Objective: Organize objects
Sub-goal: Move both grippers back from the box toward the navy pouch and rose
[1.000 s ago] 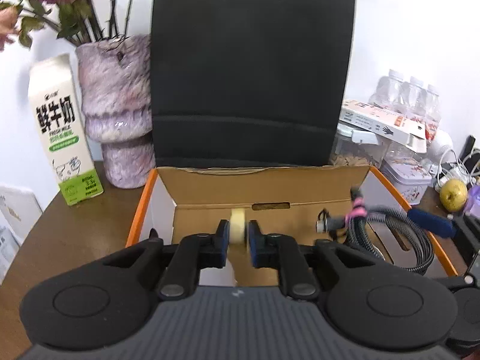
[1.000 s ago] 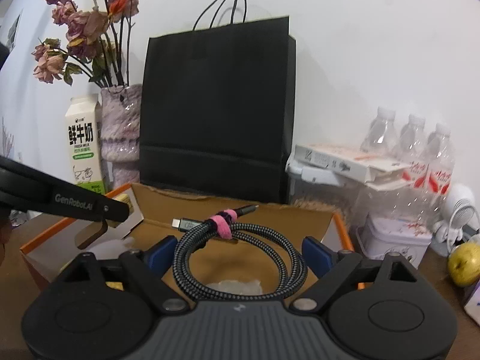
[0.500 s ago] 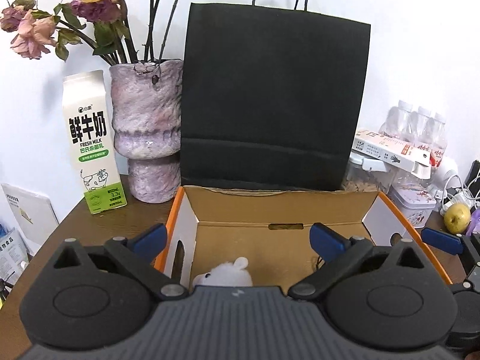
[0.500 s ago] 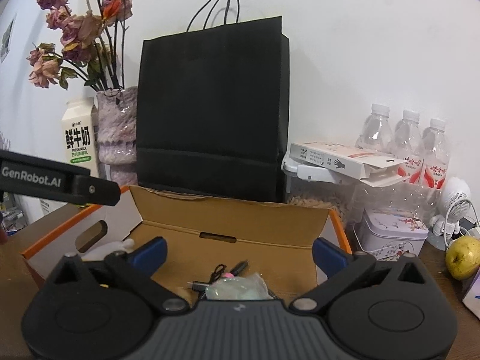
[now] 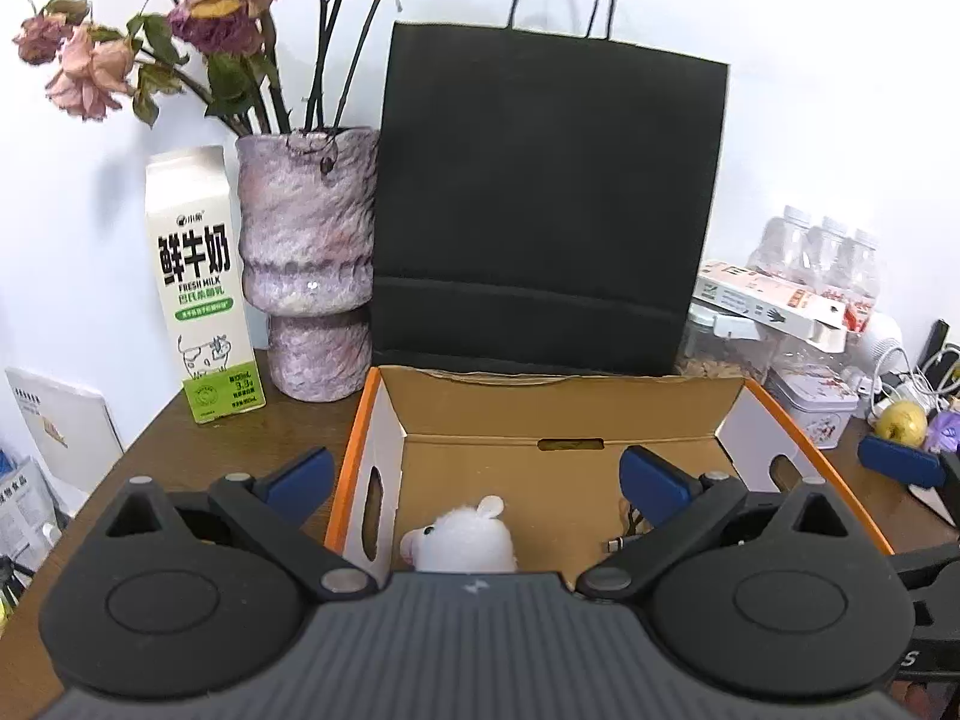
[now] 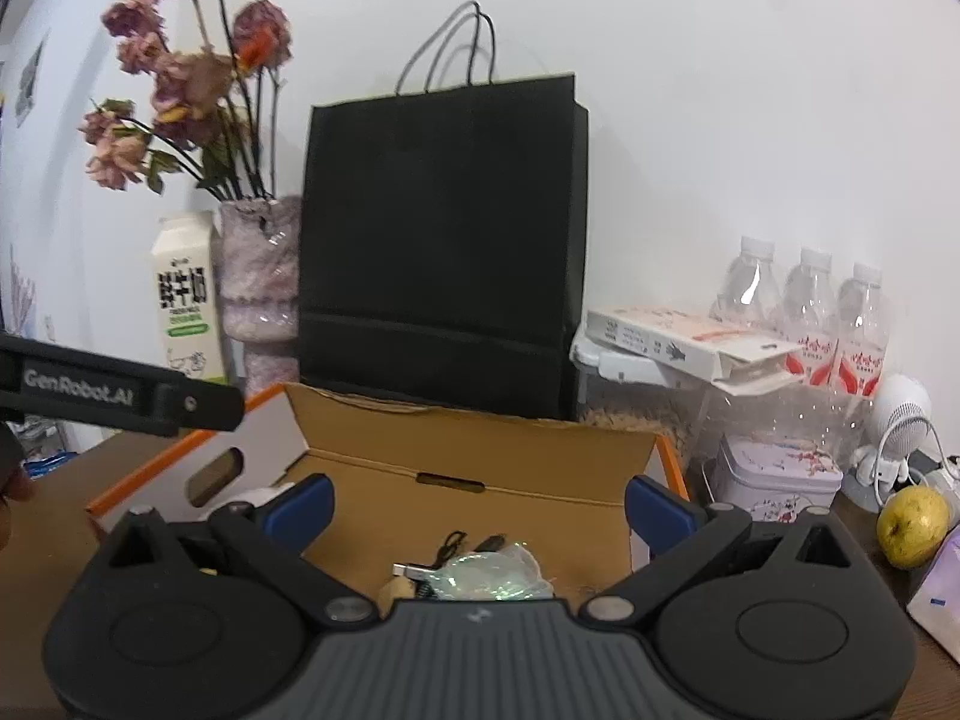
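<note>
A: I'm holding the left gripper (image 5: 474,477) and right gripper (image 6: 477,507) spread wide and empty over the cardboard box (image 5: 564,402). The plush toy (image 5: 462,543) and cable (image 6: 456,546) are lying inside.

B: Much left?

A: I'm guessing little. Only the left view is showing the plush; only the right is showing the crinkly wrapper (image 6: 492,576).

black bag (image 5: 549,198); orange-rimmed box (image 5: 354,450)
</note>
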A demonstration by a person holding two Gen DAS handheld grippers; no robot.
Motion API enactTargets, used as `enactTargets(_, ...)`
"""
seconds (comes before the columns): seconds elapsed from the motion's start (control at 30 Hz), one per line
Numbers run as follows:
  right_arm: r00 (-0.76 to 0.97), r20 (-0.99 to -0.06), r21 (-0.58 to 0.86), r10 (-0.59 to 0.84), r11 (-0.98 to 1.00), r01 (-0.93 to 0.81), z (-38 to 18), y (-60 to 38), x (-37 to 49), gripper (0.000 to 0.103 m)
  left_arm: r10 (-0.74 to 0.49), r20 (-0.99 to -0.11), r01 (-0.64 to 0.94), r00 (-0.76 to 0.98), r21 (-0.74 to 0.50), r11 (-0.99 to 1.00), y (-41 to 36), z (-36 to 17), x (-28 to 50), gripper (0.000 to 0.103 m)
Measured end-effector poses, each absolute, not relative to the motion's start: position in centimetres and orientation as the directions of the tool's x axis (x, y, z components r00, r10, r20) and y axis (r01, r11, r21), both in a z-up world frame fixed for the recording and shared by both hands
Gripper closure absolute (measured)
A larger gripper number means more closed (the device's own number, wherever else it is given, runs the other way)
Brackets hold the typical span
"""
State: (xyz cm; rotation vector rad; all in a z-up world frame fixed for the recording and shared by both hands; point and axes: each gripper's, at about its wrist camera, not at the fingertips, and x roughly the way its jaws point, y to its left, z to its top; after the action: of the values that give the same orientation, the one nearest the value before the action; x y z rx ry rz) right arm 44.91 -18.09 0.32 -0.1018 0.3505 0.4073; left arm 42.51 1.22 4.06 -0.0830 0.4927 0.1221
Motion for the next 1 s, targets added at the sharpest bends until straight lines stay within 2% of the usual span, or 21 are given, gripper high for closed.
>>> enactTargets(0.43,0.868,-0.331,-0.037,0.372,0.913,-0.405,2.0,-19.6,37.9,0.0,0.081,-0.447,-0.124,0.891,-0.067,0.99,1.4,5.6,35.8,0.0)
enactTargets(0.63,0.865,-0.324,-0.043,0.383,0.907,-0.418,2.4,-19.4,34.6,0.0,0.093,-0.435,-0.121,0.896,-0.037,0.992,1.6,6.1,32.7,0.0)
enactTargets(1.0,0.854,-0.375,-0.039,0.359,0.915,-0.402,1.9,-19.0,28.7,0.0,0.119,-0.437,-0.15,0.891,-0.037,0.988,3.3,6.8,25.7,0.0)
